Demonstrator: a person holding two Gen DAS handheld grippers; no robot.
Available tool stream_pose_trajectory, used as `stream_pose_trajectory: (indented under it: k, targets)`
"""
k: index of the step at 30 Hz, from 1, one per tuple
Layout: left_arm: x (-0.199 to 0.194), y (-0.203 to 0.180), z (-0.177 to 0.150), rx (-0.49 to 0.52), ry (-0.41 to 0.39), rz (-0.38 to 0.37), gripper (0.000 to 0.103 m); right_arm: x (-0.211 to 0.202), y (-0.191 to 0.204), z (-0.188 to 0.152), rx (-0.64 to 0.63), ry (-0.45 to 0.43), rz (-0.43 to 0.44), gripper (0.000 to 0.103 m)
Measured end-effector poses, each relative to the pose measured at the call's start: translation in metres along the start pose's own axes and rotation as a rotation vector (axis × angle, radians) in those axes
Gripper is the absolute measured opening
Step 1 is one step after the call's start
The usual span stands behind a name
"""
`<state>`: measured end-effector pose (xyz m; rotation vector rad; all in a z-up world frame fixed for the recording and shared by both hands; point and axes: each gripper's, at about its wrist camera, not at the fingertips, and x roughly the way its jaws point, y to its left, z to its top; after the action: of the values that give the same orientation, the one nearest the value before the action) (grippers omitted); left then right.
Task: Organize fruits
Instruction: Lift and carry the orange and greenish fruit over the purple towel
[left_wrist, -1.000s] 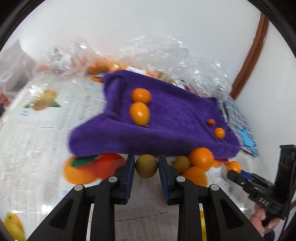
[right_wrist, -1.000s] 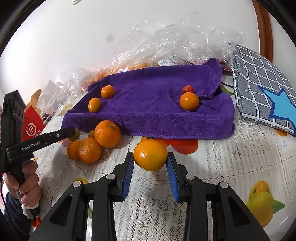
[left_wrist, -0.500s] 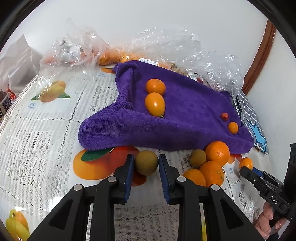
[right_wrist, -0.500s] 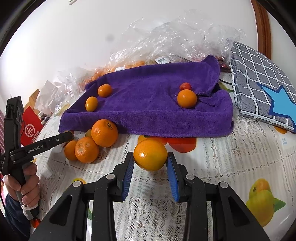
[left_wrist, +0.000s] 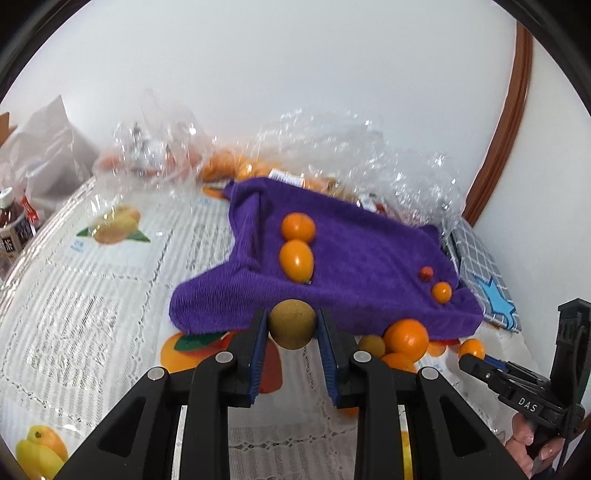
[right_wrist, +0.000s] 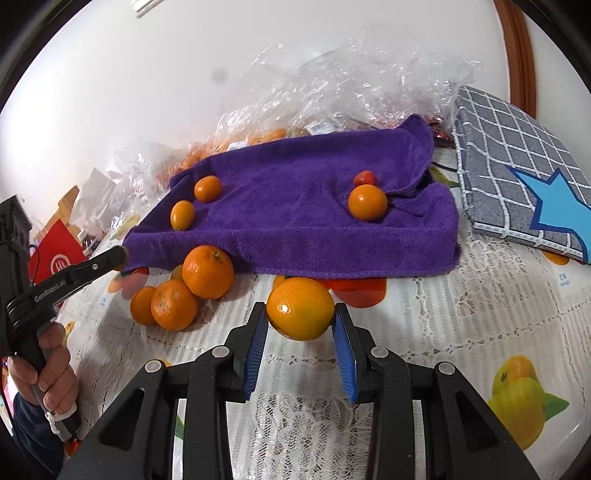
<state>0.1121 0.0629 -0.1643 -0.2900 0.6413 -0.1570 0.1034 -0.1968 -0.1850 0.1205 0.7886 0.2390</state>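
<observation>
My left gripper (left_wrist: 291, 328) is shut on a brown-green round fruit (left_wrist: 291, 324) and holds it just in front of the purple towel (left_wrist: 354, 251). My right gripper (right_wrist: 300, 320) is shut on an orange (right_wrist: 300, 313) above the tablecloth, in front of the towel (right_wrist: 295, 206). Two oranges (left_wrist: 297, 242) lie on the towel's left part; a small orange (right_wrist: 367, 202) and a small red fruit (right_wrist: 365, 178) lie on its right part. A pile of oranges (right_wrist: 192, 284) lies on the cloth at the towel's front edge.
Clear plastic bags (right_wrist: 351, 81) with more fruit lie behind the towel. A grey checked cushion (right_wrist: 517, 162) with a blue star lies to the right. A bottle (left_wrist: 11, 225) and a white bag (left_wrist: 44, 155) stand at the far left. The wall is behind.
My left gripper has lifted the brown-green fruit and moved it toward the towel's front edge. My right gripper has kept its orange and moved a little closer to the towel.
</observation>
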Motion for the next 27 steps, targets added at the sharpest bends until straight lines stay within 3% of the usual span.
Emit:
stream_pose_trajectory:
  k: [3,7,17,23,27]
  targets:
    - [-0.002,0.002,0.004,-0.002,-0.012,0.004,0.026,-0.003,-0.003,0.001,0.014,-0.009,-0.012,0.036]
    - [0.000,0.001,0.016,0.012,-0.026,0.038,0.026,-0.015,-0.004,0.010,-0.019,-0.056,-0.102,0.035]
    - [0.020,-0.019,0.057,0.054,-0.113,0.062,0.026,-0.027,-0.017,0.072,-0.074,-0.183,-0.157,0.036]
    - [0.046,-0.008,0.048,-0.003,-0.095,0.051,0.026,0.004,-0.044,0.082,0.029,-0.158,-0.140,0.036]
    - [0.051,-0.001,0.045,-0.035,-0.072,0.040,0.026,0.015,-0.050,0.079,0.020,-0.124,-0.168,0.036]
